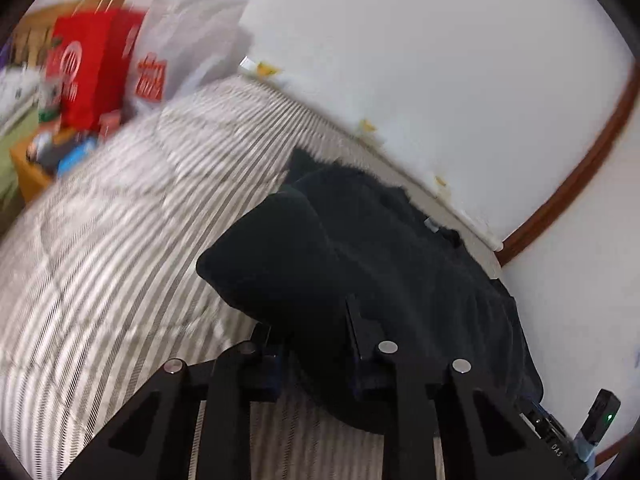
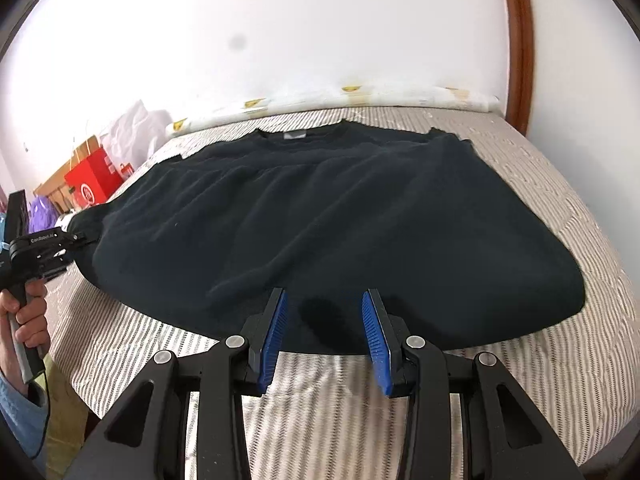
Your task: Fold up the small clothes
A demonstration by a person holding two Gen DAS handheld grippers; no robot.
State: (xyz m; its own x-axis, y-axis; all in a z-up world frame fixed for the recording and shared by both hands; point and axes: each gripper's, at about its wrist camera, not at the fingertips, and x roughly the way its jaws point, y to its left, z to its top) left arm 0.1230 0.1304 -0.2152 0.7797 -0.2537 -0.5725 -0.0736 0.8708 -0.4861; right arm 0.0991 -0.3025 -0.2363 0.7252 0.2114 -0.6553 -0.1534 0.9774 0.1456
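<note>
We see the black top (image 2: 320,216) spread flat on the striped bed (image 2: 560,208). Our left tool (image 1: 308,332) pinches its sleeve edge; our right tool (image 2: 324,312) hangs spread above the hem, gripping nothing

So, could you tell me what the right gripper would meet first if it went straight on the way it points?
Probably the dark sweater: the right gripper already sits open over its near hem.

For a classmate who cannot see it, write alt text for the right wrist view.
A black sweater lies spread flat on a striped bed, collar toward the white wall. The open right tool hovers at its near hem.
</note>
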